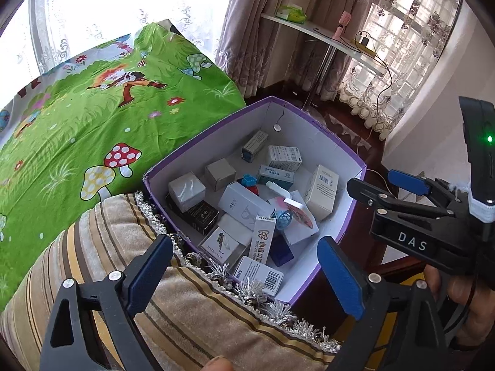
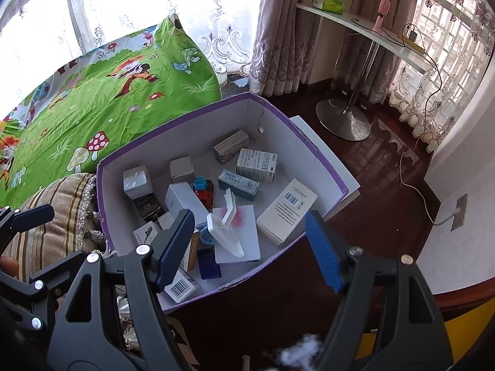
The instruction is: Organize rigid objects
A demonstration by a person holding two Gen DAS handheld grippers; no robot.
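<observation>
A purple cardboard box (image 1: 216,127) (image 2: 173,127) with a white inside holds several small cartons, a red toy car (image 2: 206,191), a white plastic piece (image 2: 230,235) and a blue mesh ball (image 1: 284,218). My left gripper (image 1: 246,267) hovers over the box's near corner, jaws wide open with nothing between the pads. My right gripper (image 2: 249,236) hangs above the box's near side, also open and holding nothing. It shows from the side at the right edge of the left wrist view, beside the box. A hand grips its handle there.
A striped tasselled cushion (image 1: 108,247) lies against the box's left wall. Behind it spreads a green cartoon sheet (image 1: 92,108). A white table on a round metal base (image 2: 343,119) stands by the curtains, and a cable (image 2: 414,185) trails over the dark wooden floor.
</observation>
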